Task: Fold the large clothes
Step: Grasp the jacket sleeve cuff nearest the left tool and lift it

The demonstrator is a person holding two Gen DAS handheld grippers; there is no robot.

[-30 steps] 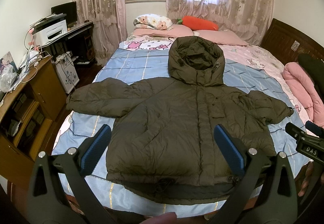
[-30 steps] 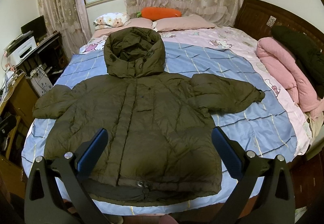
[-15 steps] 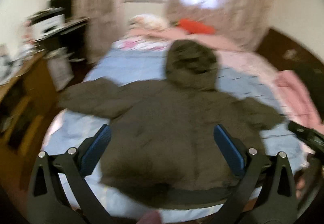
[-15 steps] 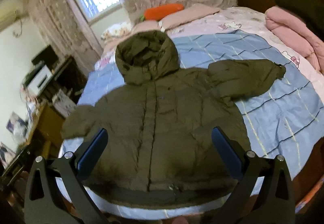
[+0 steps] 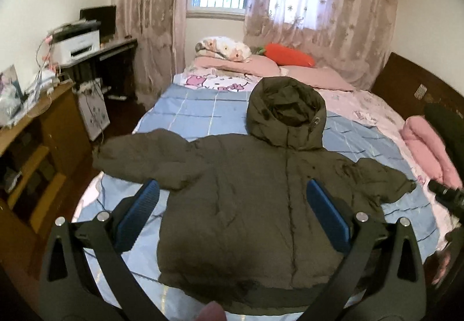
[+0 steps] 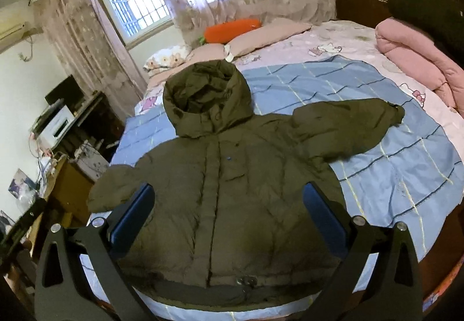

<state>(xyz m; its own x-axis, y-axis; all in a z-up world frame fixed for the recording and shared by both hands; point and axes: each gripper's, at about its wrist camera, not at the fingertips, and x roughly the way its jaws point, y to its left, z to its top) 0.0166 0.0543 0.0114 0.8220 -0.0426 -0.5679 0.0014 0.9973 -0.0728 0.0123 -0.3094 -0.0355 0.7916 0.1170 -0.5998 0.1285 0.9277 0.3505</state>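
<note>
A dark olive hooded puffer jacket (image 5: 246, 190) lies spread flat, front up, on the blue checked sheet, hood toward the pillows and both sleeves out to the sides. It also shows in the right wrist view (image 6: 232, 190). My left gripper (image 5: 232, 216) is open and empty, held above the jacket's lower part. My right gripper (image 6: 229, 213) is open and empty, also above the lower part near the hem. The right gripper's tip shows at the right edge of the left wrist view (image 5: 446, 196).
The bed (image 5: 188, 112) carries pink pillows, an orange carrot cushion (image 5: 290, 55) and a rolled pink quilt (image 6: 417, 54) at the right. A wooden cabinet (image 5: 37, 147) and a desk with a printer (image 5: 78, 43) stand left of the bed.
Both grippers rose and tilted, so the views shifted; the right wrist view rotated clockwise. The jacket has not moved. Both grippers stay open.
</note>
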